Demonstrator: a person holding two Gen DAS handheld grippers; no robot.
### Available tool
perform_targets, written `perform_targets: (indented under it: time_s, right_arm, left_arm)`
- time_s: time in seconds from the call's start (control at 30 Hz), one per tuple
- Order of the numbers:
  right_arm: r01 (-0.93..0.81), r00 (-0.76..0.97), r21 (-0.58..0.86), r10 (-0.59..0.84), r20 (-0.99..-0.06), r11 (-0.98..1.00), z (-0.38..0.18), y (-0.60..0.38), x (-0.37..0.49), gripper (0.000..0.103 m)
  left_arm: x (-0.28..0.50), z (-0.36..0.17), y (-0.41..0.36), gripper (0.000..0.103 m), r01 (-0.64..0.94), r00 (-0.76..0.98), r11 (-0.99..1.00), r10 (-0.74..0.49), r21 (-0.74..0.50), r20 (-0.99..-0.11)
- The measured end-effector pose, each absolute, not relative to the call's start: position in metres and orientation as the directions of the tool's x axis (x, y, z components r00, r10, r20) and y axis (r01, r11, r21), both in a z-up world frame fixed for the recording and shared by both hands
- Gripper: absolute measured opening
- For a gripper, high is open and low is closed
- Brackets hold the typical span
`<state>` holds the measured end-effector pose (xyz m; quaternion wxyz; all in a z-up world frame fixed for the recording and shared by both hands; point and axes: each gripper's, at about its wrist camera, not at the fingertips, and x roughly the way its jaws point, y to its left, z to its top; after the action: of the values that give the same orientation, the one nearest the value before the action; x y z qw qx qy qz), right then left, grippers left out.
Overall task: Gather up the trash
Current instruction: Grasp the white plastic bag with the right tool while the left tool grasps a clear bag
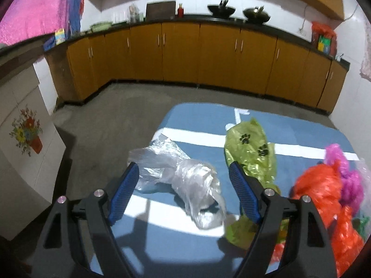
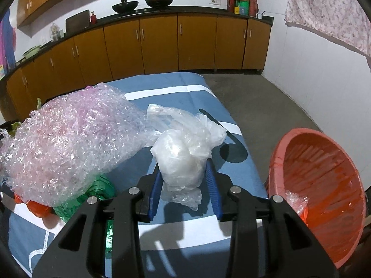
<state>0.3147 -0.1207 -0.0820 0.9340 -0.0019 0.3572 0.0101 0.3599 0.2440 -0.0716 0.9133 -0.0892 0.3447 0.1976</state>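
My left gripper (image 1: pixel 184 173) is open around a crumpled clear plastic bag (image 1: pixel 183 176) lying on the blue-and-white cloth (image 1: pixel 162 245). A green paw-print bag (image 1: pixel 250 148) lies just right of it, with an orange bag (image 1: pixel 324 190) and a magenta bag (image 1: pixel 347 176) further right. My right gripper (image 2: pixel 184 166) is shut on a white crumpled plastic bag (image 2: pixel 183 153), held just above the cloth (image 2: pixel 185 241). A wad of bubble wrap (image 2: pixel 67 136) sits to its left over green (image 2: pixel 92 197) and orange plastic (image 2: pixel 38 208). An orange basket (image 2: pixel 324 185) stands tilted at the right.
Orange kitchen cabinets (image 1: pixel 180 53) with a dark counter and two woks (image 1: pixel 256 15) line the far wall. Grey floor (image 1: pixel 111 115) surrounds the table. A white cupboard with a flower picture (image 1: pixel 25 134) stands at left. A piece of plastic (image 2: pixel 299 203) lies inside the basket.
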Motion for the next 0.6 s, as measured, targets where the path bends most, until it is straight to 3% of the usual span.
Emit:
perform_targets:
  time_s: [0.17,0.33,0.6]
  right_arm:
    - [-0.021,0.743,-0.001,0.015,-0.669,1.000,-0.082,-0.125,0.316,0.037]
    - [-0.023,0.745,0.002,0.018,-0.667,1.000,-0.082,-0.126,0.315,0.037]
    - [-0.027,0.756,0.013,0.029,-0.653,1.000,-0.074,-0.127,0.299,0.037]
  left_arm:
    - [0.377,-0.086,0.257,0.057,-0.436,0.636,0.898,0.258,-0.063,-0.727]
    - [0.376,-0.086,0.256,0.035,-0.396,0.649,0.915,0.222,-0.074,-0.727]
    - [0.342,-0.076,0.247,0.028,-0.348,0.683,0.934,0.189,-0.086,-0.705]
